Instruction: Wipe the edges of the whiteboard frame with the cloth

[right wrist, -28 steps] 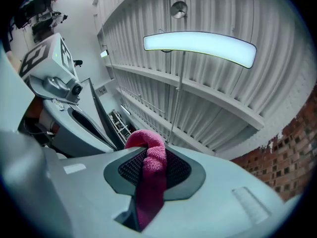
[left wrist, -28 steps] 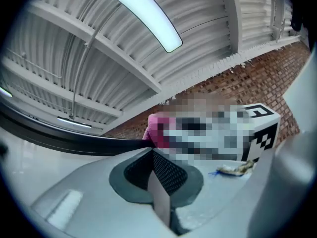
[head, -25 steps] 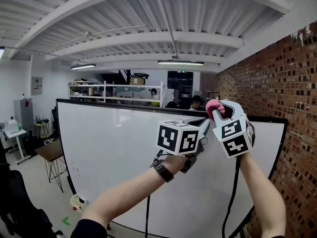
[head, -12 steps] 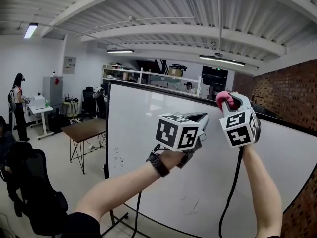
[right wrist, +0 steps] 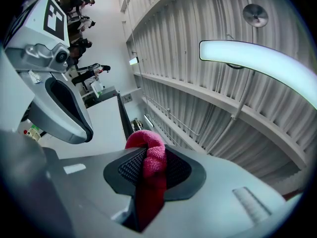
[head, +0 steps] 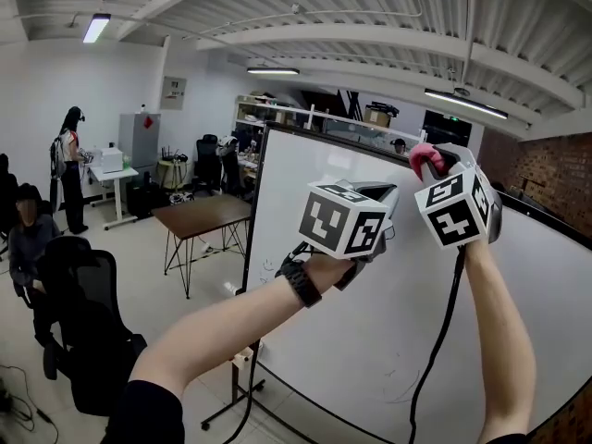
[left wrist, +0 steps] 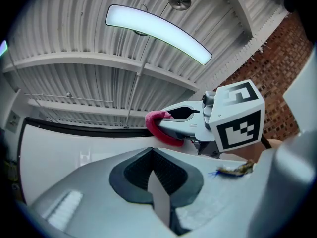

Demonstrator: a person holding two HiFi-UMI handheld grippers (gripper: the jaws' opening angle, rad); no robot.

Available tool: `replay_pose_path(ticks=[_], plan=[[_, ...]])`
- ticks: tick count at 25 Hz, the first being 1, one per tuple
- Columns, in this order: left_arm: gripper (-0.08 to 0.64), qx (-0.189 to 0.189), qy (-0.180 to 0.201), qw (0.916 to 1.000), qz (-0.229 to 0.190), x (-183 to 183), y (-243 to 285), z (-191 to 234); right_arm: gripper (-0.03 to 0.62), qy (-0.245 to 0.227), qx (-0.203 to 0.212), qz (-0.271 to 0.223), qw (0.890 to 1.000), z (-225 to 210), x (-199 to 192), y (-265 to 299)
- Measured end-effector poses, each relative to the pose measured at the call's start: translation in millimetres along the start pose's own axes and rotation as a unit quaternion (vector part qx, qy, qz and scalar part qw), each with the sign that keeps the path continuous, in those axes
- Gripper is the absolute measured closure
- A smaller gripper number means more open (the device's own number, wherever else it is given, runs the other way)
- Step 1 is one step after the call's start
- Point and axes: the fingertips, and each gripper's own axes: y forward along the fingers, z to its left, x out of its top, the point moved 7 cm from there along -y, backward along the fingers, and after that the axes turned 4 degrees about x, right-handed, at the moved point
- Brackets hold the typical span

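**Operator:** Which step is in hand?

**Technician:** Wiping the top edge. The right gripper (right wrist: 147,158) is clenched on the red terry cloth (right wrist: 150,155), with a folded loop protruding past the jaw tips. In the head view the cloth is raised to the level of the thin black frame (head: 305,136) along the top of the large white whiteboard (head: 370,340), right of its upper left corner. Contact with the frame cannot be confirmed.

**Operator:** And the left gripper (left wrist: 154,168)?

**Technician:** Jaws together, nothing between them. It hangs just left of the right gripper, in front of the board face.

**Operator:** What does the next move require?

**Technician:** In my judgement: press the loop onto the top edge, then draw it along the frame with steady pressure.
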Motion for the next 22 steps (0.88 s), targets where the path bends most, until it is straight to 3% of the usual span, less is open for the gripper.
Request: replay_pose_path(ticks=[2, 3, 7, 9, 15, 22], plan=[[0.557, 0.007, 0.007, 0.9999, 0.008, 7, 20, -21, 0.509, -0.012, 0.019, -0.001, 1.000, -16, -13, -8], [0.557, 0.009, 0.009, 0.9999, 0.010, 8, 18, -8, 0.509, -0.020, 0.029, 0.001, 0.999, -9, -3, 2], [0.557, 0.025, 0.026, 0.9992, 0.014, -3, -45, 138, 0.509, -0.043, 0.066, 0.010, 0.997, 83, 95, 97], [0.557, 0.036, 0.038, 0.9984, 0.021, -7, -55, 182, 0.509, -0.056, 0.073, 0.011, 0.996, 104, 116, 123], [0.557, 0.055, 0.062, 0.9961, 0.031, -4, -88, 246, 0.508, -0.085, 0.090, 0.012, 0.992, 134, 160, 150], [0.557, 0.086, 0.050, 0.9945, 0.033, -20, -95, 337, 0.508, -0.118, 0.070, 0.004, 0.991, 157, 190, 223]])
